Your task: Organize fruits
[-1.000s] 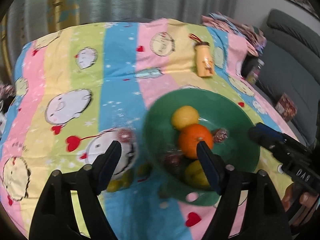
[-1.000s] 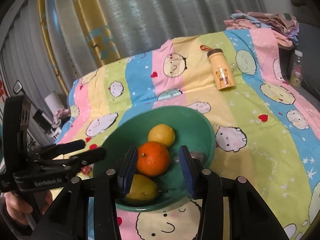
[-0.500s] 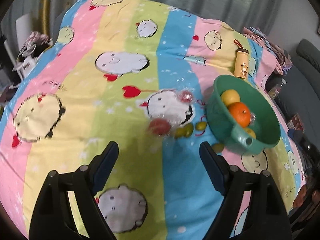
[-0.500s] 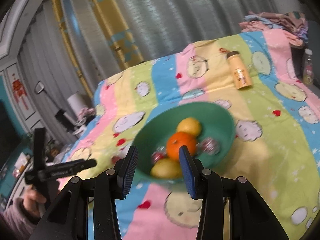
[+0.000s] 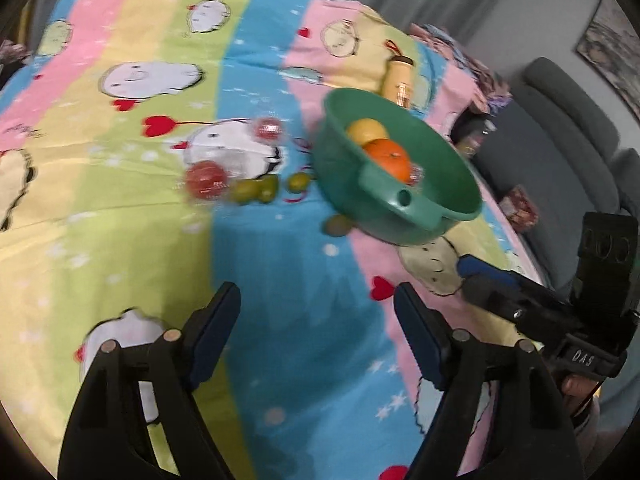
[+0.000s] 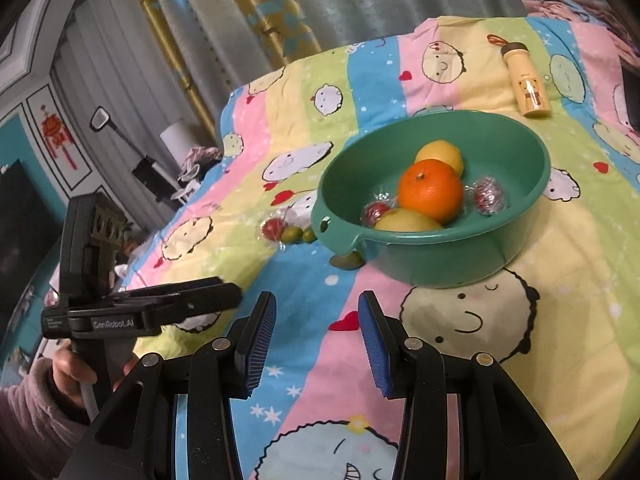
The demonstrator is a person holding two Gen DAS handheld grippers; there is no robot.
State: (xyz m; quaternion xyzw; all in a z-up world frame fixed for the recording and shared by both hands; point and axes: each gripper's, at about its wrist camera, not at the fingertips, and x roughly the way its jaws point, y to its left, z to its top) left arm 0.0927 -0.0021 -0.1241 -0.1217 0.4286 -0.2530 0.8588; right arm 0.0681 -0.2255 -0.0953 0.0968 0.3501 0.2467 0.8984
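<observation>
A: Fruit is half gathered, I judge. The round green plastic basin (image 6: 436, 216) on the bed already holds a yellow lemon (image 6: 440, 156), an orange mandarin (image 6: 430, 188), a yellow-green pear (image 6: 408, 222) and two red cellophane-wrapped balls (image 6: 488, 196).

B: And outside it?

A: Two more red wrapped balls (image 5: 206, 179), a few small green fruits (image 5: 256, 190) beside them, and one small green fruit (image 5: 338, 225) touching the basin's foot, all on the striped cartoon-print bedspread (image 5: 120, 240) near the bed's middle.

B: The tools?

A: Left tool (image 5: 316, 336): jaws wide apart, nothing between them, though they have just been closing a little. Right tool (image 6: 316, 340): jaws apart more narrowly, also empty. Both sit short of the fruit, nearer the bed's front edge.

B: Next move?

A: Probably reach a loose fruit and close gently; the crinkly wrap may slip.

B: Room?

A: A yellow bottle (image 6: 528, 80) lies toward the far edge, grey curtains (image 6: 360, 4) behind, a grey sofa (image 5: 560, 128) beside the bed.
</observation>
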